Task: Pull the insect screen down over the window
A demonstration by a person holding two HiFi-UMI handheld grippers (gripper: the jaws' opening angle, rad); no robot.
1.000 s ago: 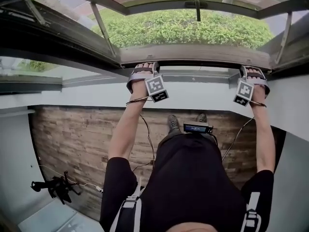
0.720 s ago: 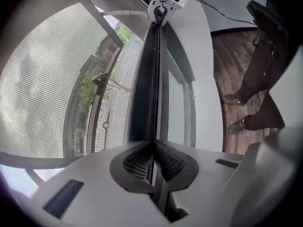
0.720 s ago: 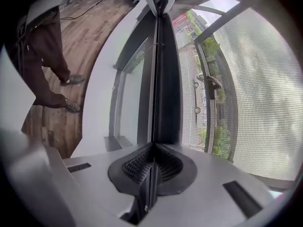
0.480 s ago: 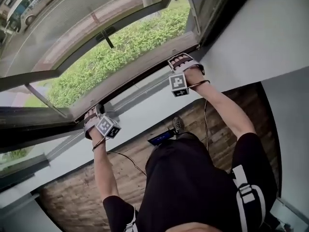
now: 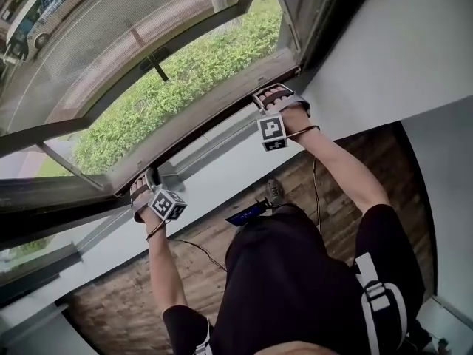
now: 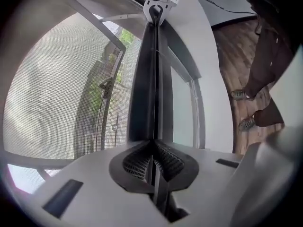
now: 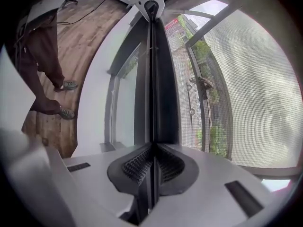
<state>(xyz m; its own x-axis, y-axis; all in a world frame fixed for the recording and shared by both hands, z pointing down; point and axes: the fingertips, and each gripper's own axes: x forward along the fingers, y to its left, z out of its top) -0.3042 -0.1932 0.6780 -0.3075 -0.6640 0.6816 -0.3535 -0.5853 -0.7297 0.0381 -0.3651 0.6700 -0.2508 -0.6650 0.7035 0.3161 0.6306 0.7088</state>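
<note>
**Mesh screen, bar clamped at both ends**

Grey insect screen (image 5: 89,35) is drawn over the window (image 5: 310,21). Its pull bar (image 5: 211,120) lies near the frame's lower edge. Jaws of left gripper (image 5: 144,180) and right gripper (image 5: 270,95) pinch the bar's thin lip, set well apart, probably to keep it level. No legible writing apart from the marker cubes (image 5: 272,132).

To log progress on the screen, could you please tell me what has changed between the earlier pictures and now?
Only the head view swung, tilting the picture. The left gripper and the right gripper stay shut on the insect screen's slim dark bottom bar, which shows no clear drop. The grey mesh stays stretched above it.
</note>
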